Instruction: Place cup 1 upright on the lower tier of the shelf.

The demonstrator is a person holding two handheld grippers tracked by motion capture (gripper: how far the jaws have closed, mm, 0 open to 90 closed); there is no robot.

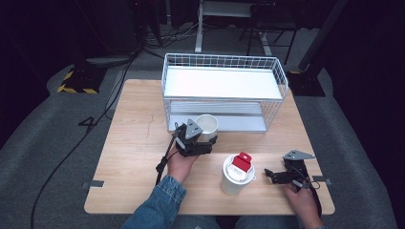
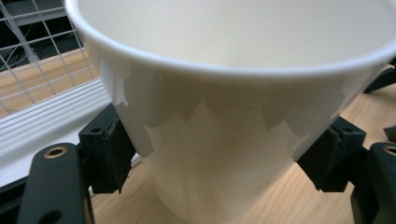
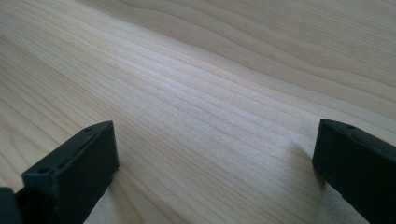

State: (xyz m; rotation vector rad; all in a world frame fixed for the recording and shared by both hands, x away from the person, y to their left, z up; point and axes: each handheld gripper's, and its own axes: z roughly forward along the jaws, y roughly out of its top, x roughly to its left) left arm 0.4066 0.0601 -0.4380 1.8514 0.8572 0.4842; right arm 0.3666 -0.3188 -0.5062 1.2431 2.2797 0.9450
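Status: the left hand-held gripper grasps the open white cup by its wall, just in front of the lower shelf of the wire rack. The grasp is complete. Placement is judged to remain; whether the cup's base is off the table cannot be told.

The lidded cup, with a red tab on its lid, stands on the table between the 2 hands, touched by neither. The right hand-held gripper rests near the table's right edge, released, with nothing between its jaws.

View differences:
- The left gripper view shows both pads pressing the cup below its rim, with the rack's mesh close behind.
- The right gripper view shows the jaws wide apart over bare wood.
- The high view gives the layout: both rack shelves appear empty.
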